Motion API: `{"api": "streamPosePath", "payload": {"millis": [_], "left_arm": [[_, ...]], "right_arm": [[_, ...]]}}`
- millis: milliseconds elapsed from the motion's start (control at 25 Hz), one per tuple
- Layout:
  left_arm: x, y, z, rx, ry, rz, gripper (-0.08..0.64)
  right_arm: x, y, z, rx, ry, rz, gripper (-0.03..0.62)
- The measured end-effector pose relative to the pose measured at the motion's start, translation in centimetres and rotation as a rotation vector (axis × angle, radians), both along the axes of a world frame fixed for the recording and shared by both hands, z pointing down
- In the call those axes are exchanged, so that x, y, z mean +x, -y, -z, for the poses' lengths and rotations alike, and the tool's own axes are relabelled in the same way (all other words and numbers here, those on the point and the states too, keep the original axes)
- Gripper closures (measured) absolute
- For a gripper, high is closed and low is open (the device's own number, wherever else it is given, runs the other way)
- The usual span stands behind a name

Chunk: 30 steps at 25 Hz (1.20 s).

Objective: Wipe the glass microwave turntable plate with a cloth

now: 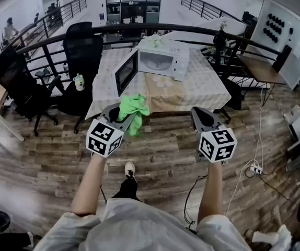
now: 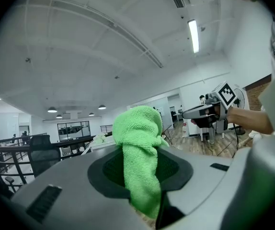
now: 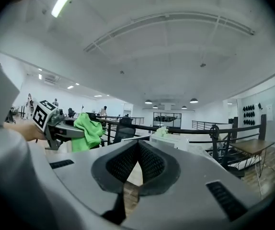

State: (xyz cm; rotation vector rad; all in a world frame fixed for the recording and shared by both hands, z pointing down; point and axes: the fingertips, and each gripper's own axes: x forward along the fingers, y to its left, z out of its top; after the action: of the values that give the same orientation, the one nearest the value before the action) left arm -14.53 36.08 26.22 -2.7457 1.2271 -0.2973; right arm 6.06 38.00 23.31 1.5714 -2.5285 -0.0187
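Standing well back from the bench (image 1: 208, 90), the person holds the left gripper (image 1: 122, 118) with its fingers pinched tight on a bright green microfibre cloth (image 1: 133, 109), the loose end drooping. The right gripper (image 1: 202, 120) is closed too, fingers meeting at the tips with nothing between them. Ahead on the bench sits the white microwave oven (image 1: 163, 60), its dark-windowed door (image 1: 125, 71) swung open to the left. The glass turntable plate can't be made out; likely it's inside that cavity. The oven lies straight ahead, well apart from both grippers, with the cloth side slightly nearer the opening.
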Motion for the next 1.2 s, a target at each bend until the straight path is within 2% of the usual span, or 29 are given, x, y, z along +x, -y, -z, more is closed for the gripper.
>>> {"api": "streamPosePath", "payload": {"millis": [160,320,600,800,1000,1200], "left_arm": [[0.6,6.4,-0.5,0.013,-0.001,-0.004,0.428],[1.6,15.1,-1.2,0.01,-0.018,-0.023,0.428],[2.6,31.5,-1.1,-0.032,-0.034,-0.059,0.427],[3.7,40.0,-1.6,-0.059,-0.029,-0.079,0.428],[4.4,46.6,-3.2,-0.097,-0.024,-0.037,0.428],[5.8,51.8,-5.1,-0.125,-0.019,0.046,0.428]], "right_arm": [[0.5,6.0,-0.9,0.003,-0.017,-0.008,0.578],[1.1,13.7,-1.1,0.006,-0.029,-0.016,0.578],[0.9,29.6,-1.3,-0.052,-0.051,-0.03,0.578],[1.1,38.5,-2.3,-0.093,-0.028,-0.035,0.578],[2.1,44.9,-3.5,-0.113,-0.021,-0.018,0.58],[4.3,50.3,-6.1,-0.17,0.005,0.07,0.58]]}}
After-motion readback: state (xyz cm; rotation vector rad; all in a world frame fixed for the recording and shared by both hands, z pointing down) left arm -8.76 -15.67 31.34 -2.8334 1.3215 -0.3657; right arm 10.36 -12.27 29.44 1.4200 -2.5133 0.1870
